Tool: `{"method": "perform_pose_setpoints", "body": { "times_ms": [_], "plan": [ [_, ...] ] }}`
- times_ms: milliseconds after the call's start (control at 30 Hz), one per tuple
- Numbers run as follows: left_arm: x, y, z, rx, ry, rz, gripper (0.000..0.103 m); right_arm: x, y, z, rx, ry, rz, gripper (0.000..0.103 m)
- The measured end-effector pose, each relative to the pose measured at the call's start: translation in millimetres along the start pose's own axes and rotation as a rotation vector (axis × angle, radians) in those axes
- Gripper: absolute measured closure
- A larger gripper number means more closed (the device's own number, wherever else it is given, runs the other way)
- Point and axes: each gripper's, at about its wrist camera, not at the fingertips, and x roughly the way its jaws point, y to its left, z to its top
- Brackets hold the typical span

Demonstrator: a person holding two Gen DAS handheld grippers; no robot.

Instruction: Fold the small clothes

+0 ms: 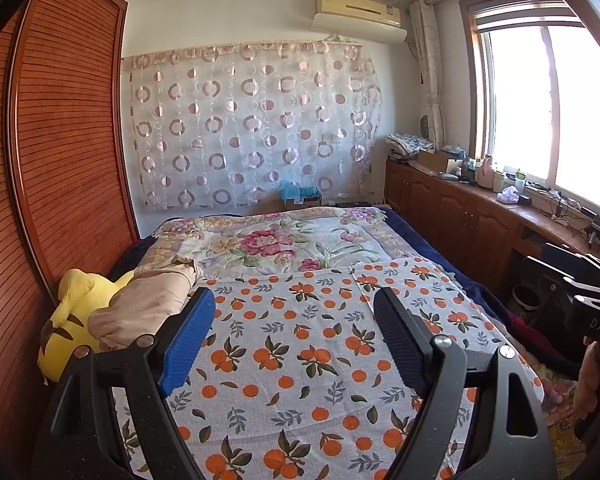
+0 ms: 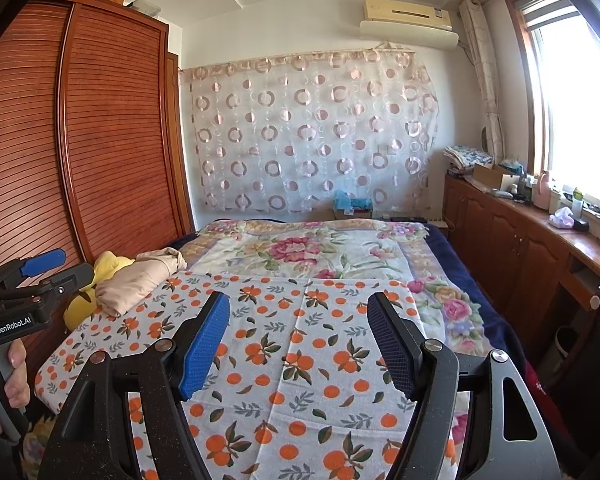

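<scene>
Jaws of both grippers spread, nothing held; beige garment (image 1: 148,304) seen bunched by bed (image 2: 300,360) edge, not folded flat.

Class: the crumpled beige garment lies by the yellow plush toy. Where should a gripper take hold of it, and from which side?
Pinch the beige garment at its bunched end nearest the grippers, probably with the left gripper, coming over the orange-print cloth. That end overhangs the cloth, while the yellow plush toy crowds its wardrobe side.
</scene>
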Motion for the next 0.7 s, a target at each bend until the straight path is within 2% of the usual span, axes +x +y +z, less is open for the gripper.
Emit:
{"method": "perform_pose_setpoints", "body": {
  "times_ms": [700],
  "plan": [
    [0.3, 1.8, -2.1, -0.002, -0.001, -0.001, 0.021, -0.5, -7.9, -1.1, -0.005, -0.01, 0.005, 0.03]
  ]
}}
